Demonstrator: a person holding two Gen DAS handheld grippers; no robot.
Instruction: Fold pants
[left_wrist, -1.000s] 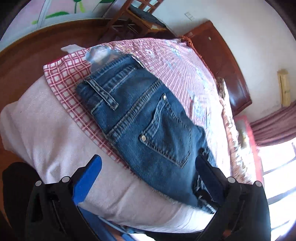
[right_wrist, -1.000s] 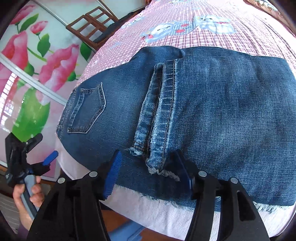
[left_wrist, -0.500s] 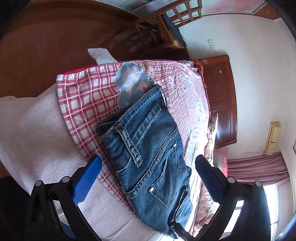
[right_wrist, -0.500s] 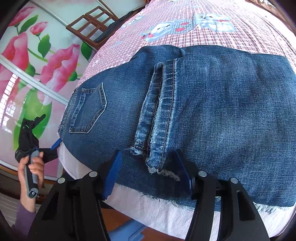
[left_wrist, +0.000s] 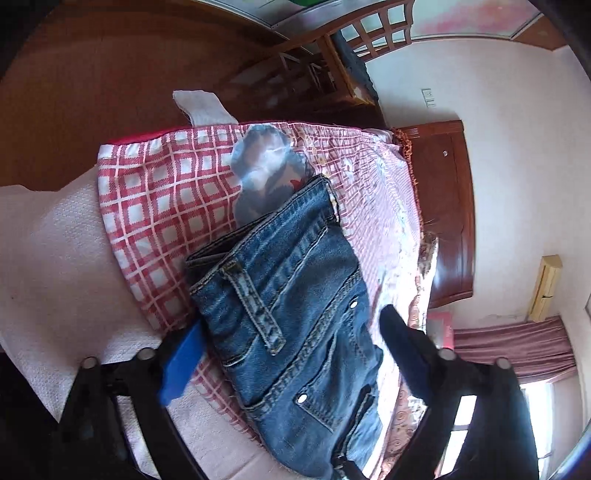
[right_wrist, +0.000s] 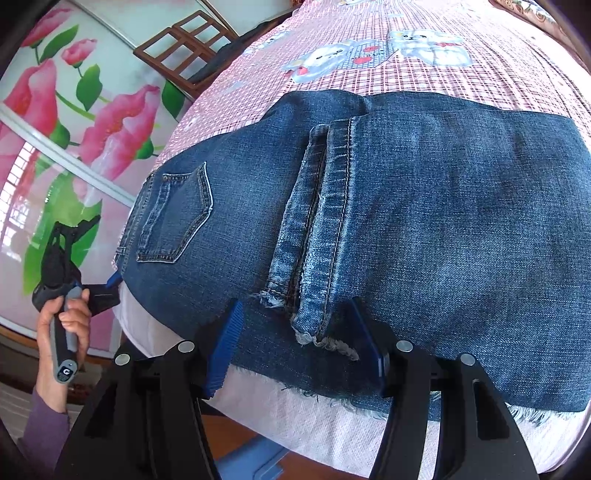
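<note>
1 pair of jeans (right_wrist: 424, 206) lying on 1 bed (right_wrist: 332, 413), 1 checked sheet (left_wrist: 166, 192) covering it. 2 grippers showing: right gripper (right_wrist: 295, 347) w/ 2 blue-padded fingers (right_wrist: 223, 350), left gripper (left_wrist: 284, 354) also w/ 2. 1 hand (right_wrist: 68, 314) showing in right wrist view, gripping 1 handle, 1 purple sleeve (right_wrist: 44, 428) under it. 1 back pocket (right_wrist: 177, 218) showing in right wrist view, 2 leg hems (right_wrist: 306, 321) lying side by side. 3 rivets (left_wrist: 354, 305) and 1 belt loop (left_wrist: 255, 306) showing in left wrist view. 1 wooden chair (right_wrist: 181, 55), 2 cartoon prints (right_wrist: 369, 55) on sheet, 1 curtain (left_wrist: 517, 343).
</note>
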